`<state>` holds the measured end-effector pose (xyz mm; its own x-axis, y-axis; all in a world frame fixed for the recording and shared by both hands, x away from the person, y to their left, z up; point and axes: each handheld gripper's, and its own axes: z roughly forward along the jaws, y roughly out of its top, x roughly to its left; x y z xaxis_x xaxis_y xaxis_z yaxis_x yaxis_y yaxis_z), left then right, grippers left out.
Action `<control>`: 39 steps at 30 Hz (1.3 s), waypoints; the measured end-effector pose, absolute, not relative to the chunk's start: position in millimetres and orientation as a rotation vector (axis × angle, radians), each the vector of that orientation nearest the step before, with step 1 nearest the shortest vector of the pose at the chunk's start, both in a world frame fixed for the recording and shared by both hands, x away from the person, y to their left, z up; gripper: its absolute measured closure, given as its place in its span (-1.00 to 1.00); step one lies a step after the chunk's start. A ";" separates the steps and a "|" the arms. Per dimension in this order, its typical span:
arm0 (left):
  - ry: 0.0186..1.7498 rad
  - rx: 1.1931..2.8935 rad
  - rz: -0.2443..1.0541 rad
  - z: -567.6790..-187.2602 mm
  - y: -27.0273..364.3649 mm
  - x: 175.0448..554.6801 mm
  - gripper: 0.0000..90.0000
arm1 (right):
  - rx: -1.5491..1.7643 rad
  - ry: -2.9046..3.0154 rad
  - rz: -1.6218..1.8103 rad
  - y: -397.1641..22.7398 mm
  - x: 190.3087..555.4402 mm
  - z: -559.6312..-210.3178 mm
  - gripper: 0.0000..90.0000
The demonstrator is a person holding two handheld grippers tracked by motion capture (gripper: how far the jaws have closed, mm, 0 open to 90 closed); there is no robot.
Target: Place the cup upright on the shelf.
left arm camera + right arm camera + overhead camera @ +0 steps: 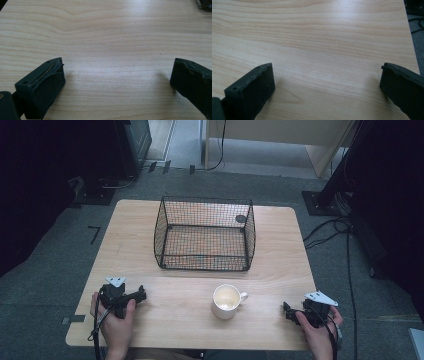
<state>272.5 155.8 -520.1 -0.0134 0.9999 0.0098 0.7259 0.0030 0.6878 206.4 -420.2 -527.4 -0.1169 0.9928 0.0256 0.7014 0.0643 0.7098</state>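
- The left tongs (141,294) rest near the table's near-left corner, held in the person's left hand (116,320). In the left gripper view the jaws stand spread wide over bare wood, nothing between them.
- The right tongs (286,310) sit near the near-right corner in the right hand (316,332). Their jaws are likewise spread wide and hold nothing.
- A white mug (227,301) stands upright between the two, near the middle of the near edge, handle toward the right edge.
- A black wire basket (204,234) sits just beyond the mug, toward the far edge of the table (280,255).
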 end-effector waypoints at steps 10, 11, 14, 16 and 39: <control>1.788 1.778 0.722 -520.0 155.6 272.5 -1.00 | 1.663 1.900 0.866 -412.2 210.3 -516.2 -1.00; 1.787 1.778 0.722 -520.0 155.6 272.5 -1.00 | 1.655 1.904 0.885 -410.4 210.9 -513.9 -1.00; 1.787 1.779 0.721 -520.0 155.6 272.5 -1.00 | 1.619 1.924 0.923 -403.0 213.1 -506.2 -1.00; 1.786 1.780 0.721 -520.0 155.6 272.5 -1.00 | 1.617 1.925 0.929 -401.2 213.5 -504.8 -1.00; 1.779 1.784 0.718 -520.0 155.3 272.5 -1.00 | 1.440 2.065 1.142 -341.1 231.2 -482.0 -0.84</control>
